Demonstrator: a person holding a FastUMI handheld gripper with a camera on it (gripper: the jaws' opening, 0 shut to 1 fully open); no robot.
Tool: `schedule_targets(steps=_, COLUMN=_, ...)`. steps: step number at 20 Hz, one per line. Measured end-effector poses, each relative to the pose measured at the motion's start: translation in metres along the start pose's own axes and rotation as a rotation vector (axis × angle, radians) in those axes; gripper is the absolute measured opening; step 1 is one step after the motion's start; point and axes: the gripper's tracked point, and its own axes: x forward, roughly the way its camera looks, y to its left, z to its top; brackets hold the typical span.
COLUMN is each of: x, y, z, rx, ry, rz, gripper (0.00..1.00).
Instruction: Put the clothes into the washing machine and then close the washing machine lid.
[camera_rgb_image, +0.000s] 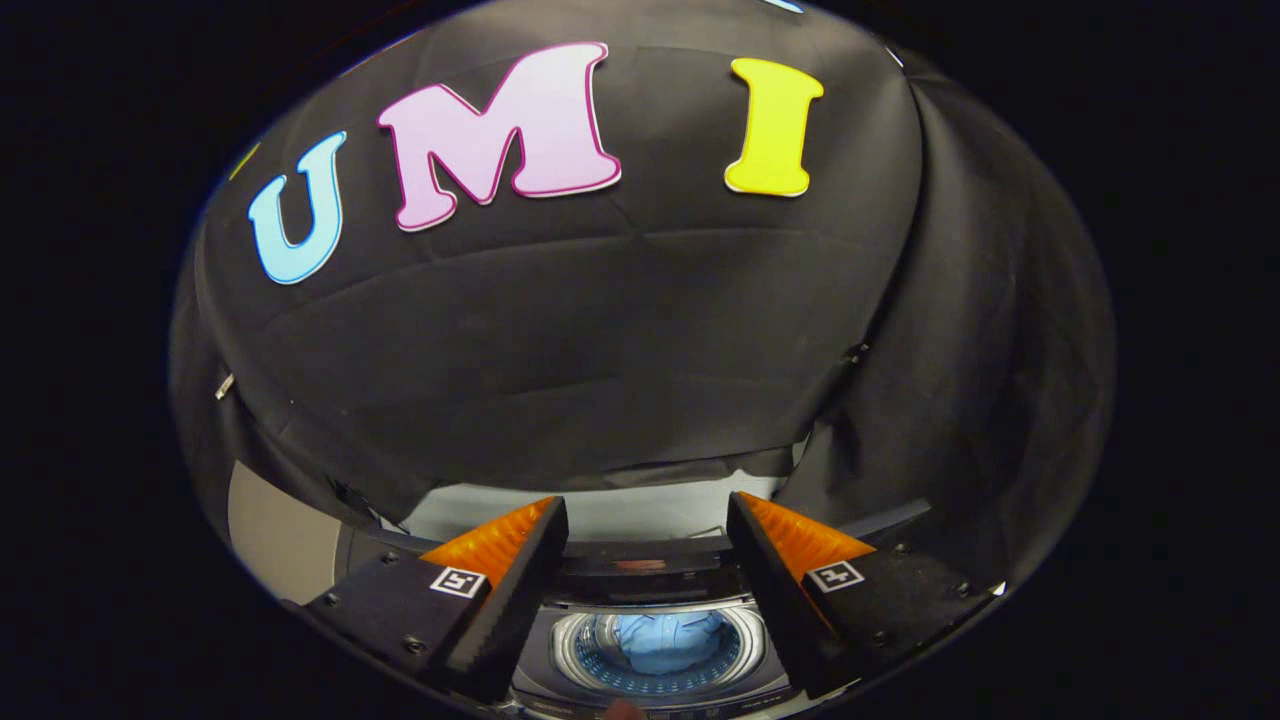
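Black cloth wall (640, 330) takes up most of the scene, creased, hanging down to a pale strip behind the machine. A second dark drape hangs at the right, overlapping the first.

Washing machine (660, 600) sits low, seen between and below the gripper's 2 fingers. Dark top panel, lid open or out of sight; cannot tell which. The round drum opening (660, 650) shows a shiny metal rim with blue-lit inner wall.

Clothes (668, 640): 1 light blue garment lies inside the drum, bunched in the middle of the opening, well below the rim.

Gripper (645, 520) hangs above the machine, fingers spread wide apart, nothing between them. Each finger carries 1 small square black-and-white marker on its body. The drum opening lies in the gap between the 2 fingers, beyond their tips and lower down. Fingers touch neither the garment nor the machine.

A small pinkish blur sits at the near rim of the machine; too blurred to tell what it is.
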Motion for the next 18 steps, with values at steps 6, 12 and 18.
schedule_targets(steps=6, x=0.001, y=0.000, z=-0.007, rx=-0.017, ry=0.001, rz=-0.015, gripper=1.00)
schedule_targets(steps=12, x=-0.016, y=0.001, z=-0.018, rx=-0.028, ry=-0.026, rz=-0.021, gripper=1.00)
schedule_targets(steps=18, x=-0.038, y=-0.002, z=-0.037, rx=-0.030, ry=-0.060, rz=-0.032, gripper=1.00)
